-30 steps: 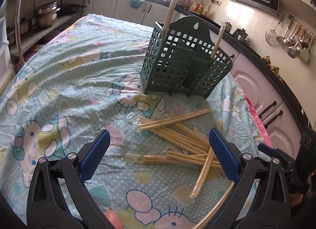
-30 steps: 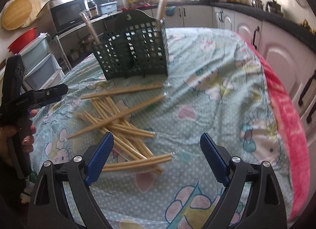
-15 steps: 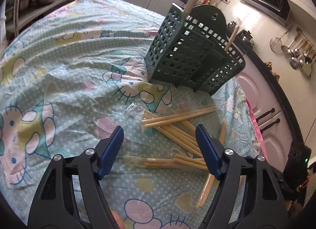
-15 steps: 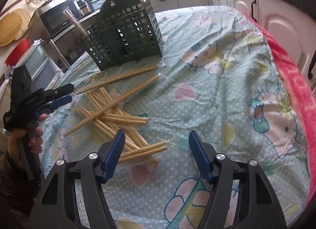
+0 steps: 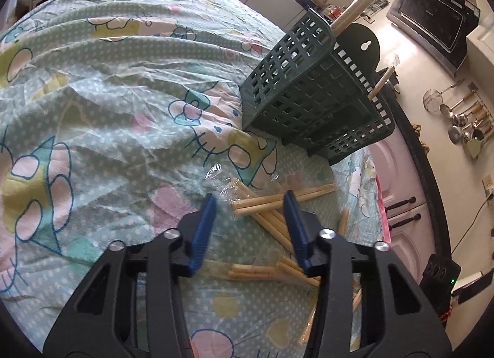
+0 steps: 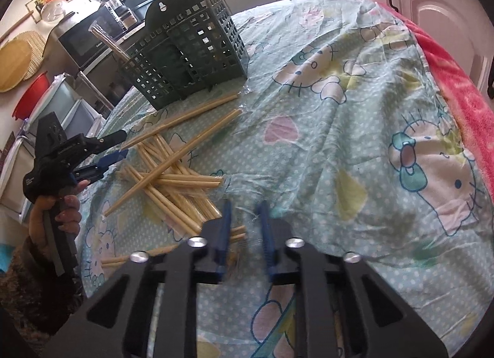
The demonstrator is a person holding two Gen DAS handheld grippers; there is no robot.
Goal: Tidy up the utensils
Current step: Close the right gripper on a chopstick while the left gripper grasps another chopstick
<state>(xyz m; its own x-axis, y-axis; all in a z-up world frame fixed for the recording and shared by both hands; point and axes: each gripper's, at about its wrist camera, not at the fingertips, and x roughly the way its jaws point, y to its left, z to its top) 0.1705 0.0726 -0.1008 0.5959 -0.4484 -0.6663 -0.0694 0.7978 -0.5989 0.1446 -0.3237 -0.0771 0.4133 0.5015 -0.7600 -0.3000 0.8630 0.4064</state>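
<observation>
The lower ends of the wrapped chopsticks standing in the green basket (image 5: 311,101) are lost behind its lattice walls, and which compartment each sits in cannot be told. In the left wrist view the black arms of the left tongs (image 5: 251,206) cover part of the chopstick pile (image 5: 278,219), and the nearest sticks run under them. In the right wrist view the right tongs (image 6: 245,219) have just been closing; the pair of sticks (image 6: 237,232) between the blades is blurred, so contact with the pads is unclear. The person's sleeve (image 6: 31,290) is cut off by the picture's left edge.
</observation>
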